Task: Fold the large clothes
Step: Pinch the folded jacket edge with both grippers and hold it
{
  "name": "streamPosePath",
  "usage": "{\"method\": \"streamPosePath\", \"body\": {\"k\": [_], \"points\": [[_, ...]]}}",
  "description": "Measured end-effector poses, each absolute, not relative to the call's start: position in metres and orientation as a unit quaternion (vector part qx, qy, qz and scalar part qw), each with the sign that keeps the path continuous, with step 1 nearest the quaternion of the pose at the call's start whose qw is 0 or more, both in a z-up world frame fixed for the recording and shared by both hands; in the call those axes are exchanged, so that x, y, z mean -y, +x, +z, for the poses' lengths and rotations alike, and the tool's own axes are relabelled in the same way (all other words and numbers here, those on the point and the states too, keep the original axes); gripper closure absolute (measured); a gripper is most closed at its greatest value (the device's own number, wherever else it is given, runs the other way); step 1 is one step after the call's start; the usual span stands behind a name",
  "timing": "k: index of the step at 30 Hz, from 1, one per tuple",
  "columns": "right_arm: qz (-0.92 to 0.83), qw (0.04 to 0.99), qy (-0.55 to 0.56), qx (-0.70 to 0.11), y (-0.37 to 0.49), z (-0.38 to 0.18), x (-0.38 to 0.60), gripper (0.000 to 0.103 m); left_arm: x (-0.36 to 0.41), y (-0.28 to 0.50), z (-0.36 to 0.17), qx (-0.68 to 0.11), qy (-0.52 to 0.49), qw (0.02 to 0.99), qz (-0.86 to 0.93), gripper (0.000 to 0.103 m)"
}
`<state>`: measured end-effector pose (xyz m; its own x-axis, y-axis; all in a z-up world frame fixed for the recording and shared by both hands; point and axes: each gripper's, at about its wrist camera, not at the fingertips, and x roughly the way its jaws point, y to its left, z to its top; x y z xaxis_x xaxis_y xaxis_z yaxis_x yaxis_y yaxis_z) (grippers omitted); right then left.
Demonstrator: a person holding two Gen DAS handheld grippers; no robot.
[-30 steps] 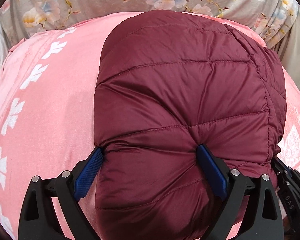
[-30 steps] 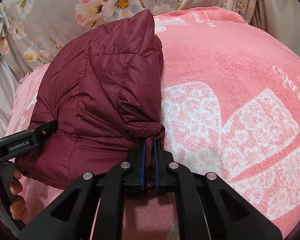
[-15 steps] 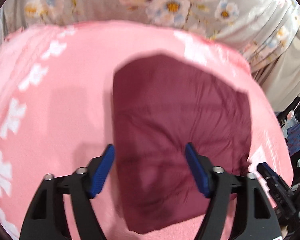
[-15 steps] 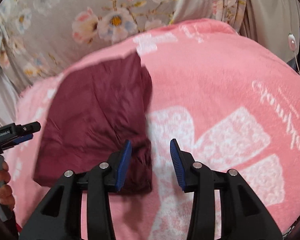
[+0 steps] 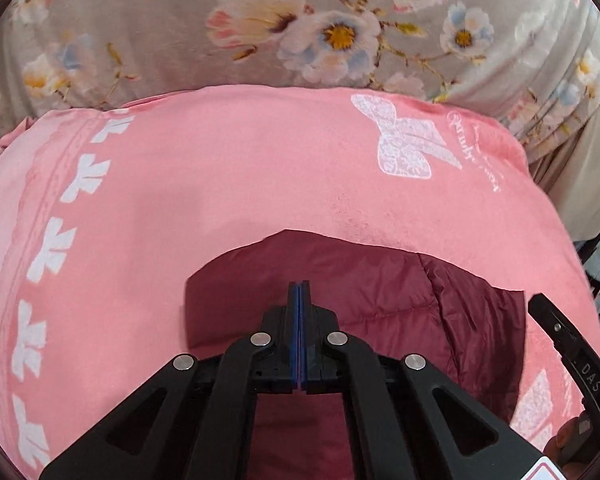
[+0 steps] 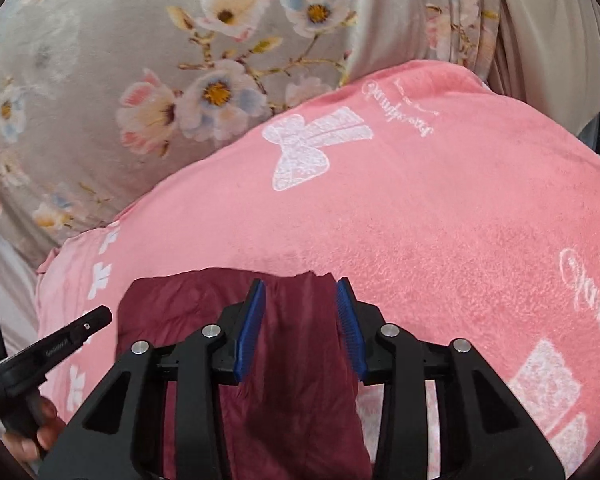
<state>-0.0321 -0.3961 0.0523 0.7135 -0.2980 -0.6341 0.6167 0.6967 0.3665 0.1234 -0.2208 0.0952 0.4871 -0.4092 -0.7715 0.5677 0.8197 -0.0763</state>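
A dark red quilted puffer jacket [image 5: 400, 300] lies folded flat on a pink blanket [image 5: 240, 168]. My left gripper [image 5: 299, 292] is shut with nothing between its blue pads and hovers above the jacket's middle. My right gripper [image 6: 300, 312] is open and hovers over the jacket [image 6: 300, 380] near its far right edge, with the fabric showing between and below its fingers. The right gripper's side shows at the right edge of the left wrist view [image 5: 572, 344]. The left gripper's side shows at the lower left of the right wrist view [image 6: 48, 348].
The pink blanket [image 6: 440, 220] with white bow prints covers the whole surface. A grey floral curtain [image 5: 300, 28] hangs behind its far edge. The person's fingers [image 6: 40, 432] hold the left gripper's handle.
Both grippers let go of the jacket and pulled back and up. The jacket now lies flat, low in both views. The left gripper went from open to shut; the right went from shut to open.
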Motion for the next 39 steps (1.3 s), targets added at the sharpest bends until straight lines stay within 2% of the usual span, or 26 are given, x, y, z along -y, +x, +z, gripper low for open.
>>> {"method": "streamPosePath", "body": {"k": [1,4,8,21,39], "points": [[-0.260,0.876,0.292,-0.282,-0.027,0.046,0.397,0.067,0.230,0.126,0.088,-0.424,0.104,0.853,-0.286,0.103],[-0.251,0.861,0.311,-0.315,-0.010,0.010,0.404,0.079,0.245,0.135,0.061,-0.445,0.114,0.843,-0.279,0.103],[-0.252,0.865,0.285,-0.329,-0.001,-0.022,0.401,0.084,0.258,0.135,0.034,-0.434,0.136,0.845,-0.282,0.103],[-0.248,0.873,0.276,-0.317,0.002,-0.038,0.400,0.085,0.275,0.125,0.000,-0.380,0.173,0.870,-0.263,0.103],[-0.247,0.873,0.279,-0.316,0.003,-0.039,0.400,0.085,0.279,0.122,-0.006,-0.360,0.182,0.879,-0.254,0.103]]}}
